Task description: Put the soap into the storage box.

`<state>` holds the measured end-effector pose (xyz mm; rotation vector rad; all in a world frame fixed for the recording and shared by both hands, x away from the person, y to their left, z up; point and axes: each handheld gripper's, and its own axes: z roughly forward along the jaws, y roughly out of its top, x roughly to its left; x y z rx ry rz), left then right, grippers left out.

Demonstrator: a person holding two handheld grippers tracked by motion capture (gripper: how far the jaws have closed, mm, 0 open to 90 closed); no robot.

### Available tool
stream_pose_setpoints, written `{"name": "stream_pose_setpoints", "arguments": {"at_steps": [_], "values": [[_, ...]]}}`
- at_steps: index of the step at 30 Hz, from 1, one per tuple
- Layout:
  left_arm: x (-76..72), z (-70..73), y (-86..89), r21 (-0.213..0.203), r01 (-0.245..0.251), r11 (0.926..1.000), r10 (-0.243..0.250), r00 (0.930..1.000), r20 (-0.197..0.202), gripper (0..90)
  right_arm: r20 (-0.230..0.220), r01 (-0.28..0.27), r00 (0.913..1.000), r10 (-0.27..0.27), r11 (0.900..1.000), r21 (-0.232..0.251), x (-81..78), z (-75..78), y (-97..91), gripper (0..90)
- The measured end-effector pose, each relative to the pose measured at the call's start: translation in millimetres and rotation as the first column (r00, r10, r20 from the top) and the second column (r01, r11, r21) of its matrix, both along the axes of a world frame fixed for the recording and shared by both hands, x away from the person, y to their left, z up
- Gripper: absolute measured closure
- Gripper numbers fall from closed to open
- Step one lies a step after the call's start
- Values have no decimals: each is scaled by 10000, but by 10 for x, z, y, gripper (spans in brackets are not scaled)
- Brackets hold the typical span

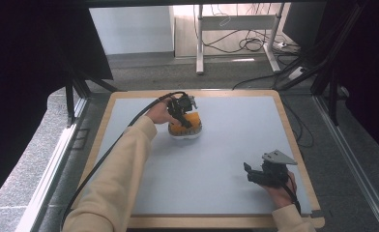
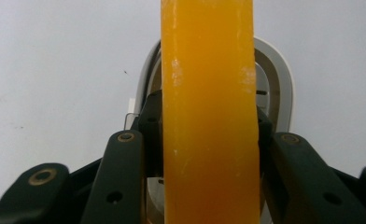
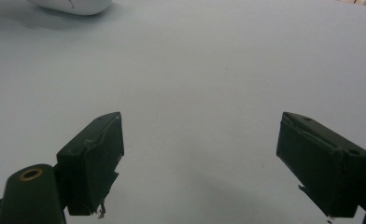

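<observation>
Grey matting [image 1: 226, 159] covers the wood-edged table, seen from above, where an orange block [image 1: 191, 120] is clamped by the left gripper [image 1: 182, 115] over a white dish [image 1: 185, 134]. Closer, the block [image 2: 208, 112] is pinched between black jaws. Elsewhere, the right gripper [image 3: 200, 154] is held spread above bare matting.
</observation>
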<state>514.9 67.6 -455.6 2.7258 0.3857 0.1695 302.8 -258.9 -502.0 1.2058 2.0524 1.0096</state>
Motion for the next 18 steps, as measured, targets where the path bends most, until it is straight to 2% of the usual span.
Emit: {"name": "stream_pose_setpoints", "arguments": {"at_steps": [1,2,3,4,5,6,7,8,10,13,15,18], "values": [[-3,3,-2,67,-58,10000,57,9999,155,609,8,2,10000,-2,10000,2,4,-5,-2,155],[-8,41,2,-251,-272,9993,284,9986,449,585,-5,23,10000,-23,10000,-21,6,-7,-2,155],[-10,62,7,-450,-350,9984,374,9979,523,557,-14,18,10000,-18,10000,-21,7,-8,-2,155],[-10,62,7,-450,-350,9984,374,9979,523,526,-10,17,10000,-17,10000,-25,7,-8,-2,155],[-17,138,21,-676,-558,9961,621,9935,951,474,5,19,10000,-19,10000,-30,5,-6,-2,155],[-17,138,21,-676,-558,9961,621,9935,951,435,5,19,10000,-19,10000,-30,5,-6,-2,155],[-33,210,35,-796,-831,9934,939,9852,1435,378,7,13,10000,-13,10000,-14,1,-3,1,155],[-33,210,35,-796,-831,9934,939,9852,1435,356,7,13,10000,-13,10000,-14,1,-3,1,155],[-68,293,45,-790,-1262,9889,1399,9689,2039,322,22,22,10000,-22,10000,-14,0,-4,4,155],[-125,396,73,-1115,-1533,9819,1738,9628,2069,268,-6,53,10000,-53,10000,-16,4,-8,9,155],[-172,458,105,-1315,-1591,9785,1809,9677,1753,262,-18,36,10000,-36,10000,-21,5,-12,12,155],[-217,486,135,-1424,-1679,9755,1903,9684,1615,239,-12,43,10000,-43,10000,-4,4,-9,11,155]]}}
